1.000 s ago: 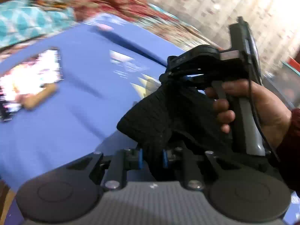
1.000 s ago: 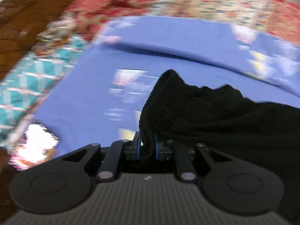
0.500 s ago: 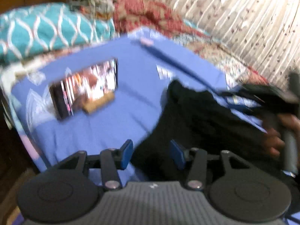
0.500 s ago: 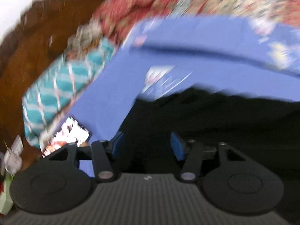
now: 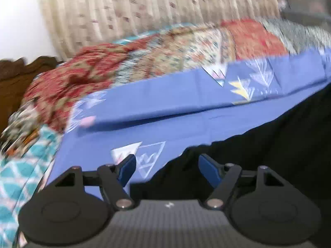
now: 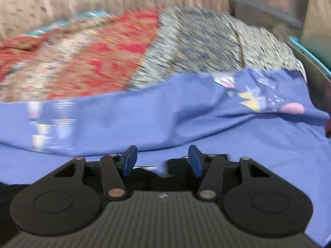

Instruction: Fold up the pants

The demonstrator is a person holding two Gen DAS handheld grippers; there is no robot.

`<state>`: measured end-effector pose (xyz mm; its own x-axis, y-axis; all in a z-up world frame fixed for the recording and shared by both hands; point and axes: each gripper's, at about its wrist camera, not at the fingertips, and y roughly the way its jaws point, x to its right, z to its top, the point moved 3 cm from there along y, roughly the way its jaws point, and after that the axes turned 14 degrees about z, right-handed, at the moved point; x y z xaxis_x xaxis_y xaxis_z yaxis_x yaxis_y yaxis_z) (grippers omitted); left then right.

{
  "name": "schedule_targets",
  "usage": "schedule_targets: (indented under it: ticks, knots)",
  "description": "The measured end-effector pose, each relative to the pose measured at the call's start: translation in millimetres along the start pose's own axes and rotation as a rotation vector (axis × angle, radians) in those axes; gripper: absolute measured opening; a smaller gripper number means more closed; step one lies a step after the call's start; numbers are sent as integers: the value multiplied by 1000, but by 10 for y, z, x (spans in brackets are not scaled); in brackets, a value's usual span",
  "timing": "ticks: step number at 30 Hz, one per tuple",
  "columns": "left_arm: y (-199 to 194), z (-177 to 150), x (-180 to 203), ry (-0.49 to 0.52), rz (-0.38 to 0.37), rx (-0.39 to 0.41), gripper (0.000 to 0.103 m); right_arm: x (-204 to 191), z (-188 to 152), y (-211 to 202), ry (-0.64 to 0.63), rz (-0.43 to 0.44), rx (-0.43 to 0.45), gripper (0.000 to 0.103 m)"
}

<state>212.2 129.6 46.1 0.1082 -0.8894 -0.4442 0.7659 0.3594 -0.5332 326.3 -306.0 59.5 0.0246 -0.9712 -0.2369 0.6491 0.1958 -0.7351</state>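
Your left gripper (image 5: 167, 166): fingers spread wide, nothing pinched, hovering over edge of black pants (image 5: 269, 144). Pants lie on blue sheet (image 5: 165, 111), stretching right. Your right gripper (image 6: 161, 158): fingers spread, empty, above sheet. Beyond: patterned red quilt (image 5: 144, 55), then curtain (image 5: 144, 6).

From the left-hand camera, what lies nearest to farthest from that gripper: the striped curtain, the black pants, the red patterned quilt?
1. Black pants, just ahead of the open left gripper, to the right.
2. Red patterned quilt, beyond the blue sheet.
3. Striped curtain, at the back.
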Motion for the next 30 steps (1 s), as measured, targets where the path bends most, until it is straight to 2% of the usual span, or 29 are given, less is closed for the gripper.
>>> schedule_targets:
  ticks: [3, 6, 8, 10, 13, 14, 15, 16, 17, 18, 19, 21, 25, 28, 30]
  knots:
    - [339, 81, 236, 69, 10, -5, 83, 152, 2, 342, 23, 0, -104, 57]
    - [585, 42, 396, 159, 17, -9, 90, 170, -63, 597, -70, 27, -190, 57]
    - [703, -42, 461, 227, 17, -22, 90, 214, -72, 731, -126, 1, -223, 57]
    - [830, -99, 536, 282, -3, -47, 90, 265, -117, 827, -114, -2, -248, 57]
    - [897, -207, 600, 294, -12, -78, 89, 323, -167, 966, -140, -41, -290, 55]
    - [899, -232, 607, 283, -12, -79, 83, 345, -204, 1020, -159, -74, -300, 53]
    - [887, -246, 615, 273, -30, -82, 66, 375, -242, 1052, -168, -84, -299, 39]
    - [865, -243, 624, 263, -59, -86, 55, 394, -253, 1029, -177, -86, -278, 33]
    - [841, -226, 639, 262, -75, -92, 34, 407, -244, 975, -183, -99, -237, 15]
    - [797, -224, 666, 272, -70, -90, 14, 445, -208, 887, -158, -101, -185, 15]
    - [753, -232, 694, 293, -52, -82, 10, 488, -163, 798, -118, -95, -140, 15]
    - [650, -237, 710, 312, -23, -46, 7, 628, -55, 493, -21, -77, -11, 14]
    - [362, -176, 488, 214, -1, 3, 7, 990, 2, -268, 195, -16, 199, 14]
    - [-11, -181, 256, 120, 48, 61, 7, 1268, -166, -875, 330, 14, 312, 14]
    - [-257, -217, 100, 59, 65, 98, 7, 1387, -362, -1213, 398, 29, 355, 14]
